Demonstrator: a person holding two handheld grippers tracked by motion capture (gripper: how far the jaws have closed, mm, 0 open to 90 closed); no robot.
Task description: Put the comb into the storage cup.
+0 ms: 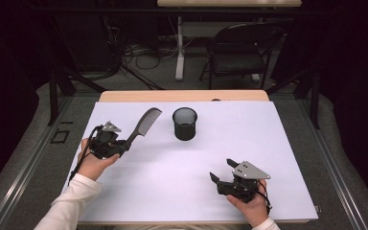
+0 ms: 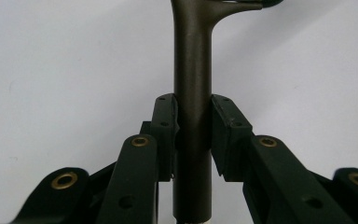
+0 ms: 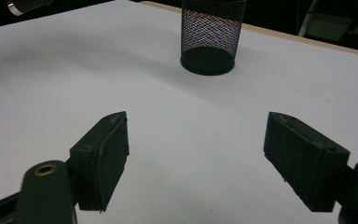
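A dark comb point(image 1: 143, 122) is held up off the white table cover at the left, teeth end toward the back right. My left gripper point(image 1: 123, 145) is shut on its handle; in the left gripper view the handle point(image 2: 192, 93) runs straight up between the two pads. A black mesh cup point(image 1: 184, 123) stands upright at the middle back, a short way right of the comb's tip. In the right gripper view the mesh cup point(image 3: 212, 37) sits ahead. My right gripper point(image 1: 223, 170) rests low at the front right, open, with nothing between its fingers point(image 3: 103, 154).
The white cover point(image 1: 249, 143) lies over a wooden table point(image 1: 182, 96). Beyond the far edge stand a black chair point(image 1: 242, 52), a white table leg and cables on the floor. A metal rail point(image 1: 26, 158) runs along the left side.
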